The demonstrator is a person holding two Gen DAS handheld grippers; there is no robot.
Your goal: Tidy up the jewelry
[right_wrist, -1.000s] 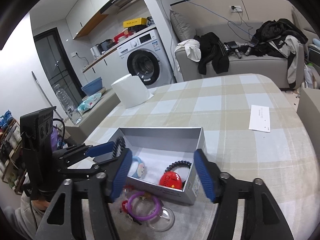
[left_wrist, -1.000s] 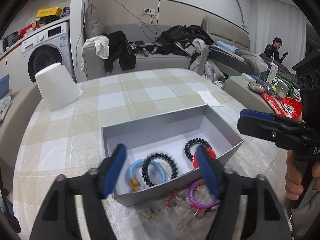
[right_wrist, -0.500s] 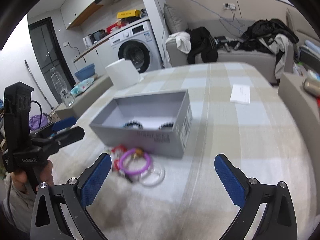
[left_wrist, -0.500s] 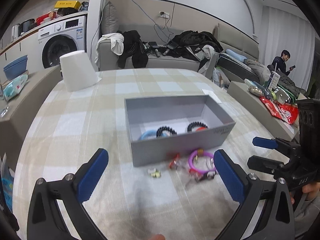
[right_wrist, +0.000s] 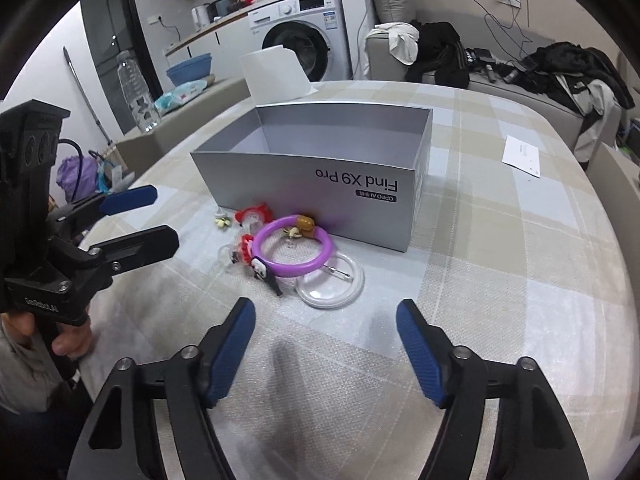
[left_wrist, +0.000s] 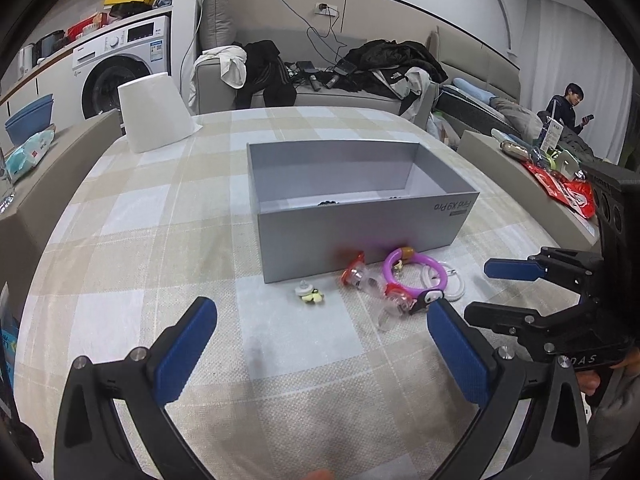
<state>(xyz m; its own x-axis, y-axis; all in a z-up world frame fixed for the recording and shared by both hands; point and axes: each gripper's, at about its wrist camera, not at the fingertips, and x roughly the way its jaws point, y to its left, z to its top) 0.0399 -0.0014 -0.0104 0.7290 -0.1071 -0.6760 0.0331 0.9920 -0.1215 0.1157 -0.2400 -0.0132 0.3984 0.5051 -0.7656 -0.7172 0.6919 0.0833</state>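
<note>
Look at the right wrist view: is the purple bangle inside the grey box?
No, the purple bangle lies on the tablecloth in front of the grey box, outside its near wall.

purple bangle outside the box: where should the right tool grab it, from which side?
Likely the near arc of the purple bangle, on the bare stretch right of its panda charm, coming from above with one finger inside the ring. It lies flat, overlapping the clear bangle. The right tool is empty, its jaws closing.

Both wrist cameras low over table (left_wrist: 120,240), angled down, facing grey box (left_wrist: 360,236) from near; share box.
</note>
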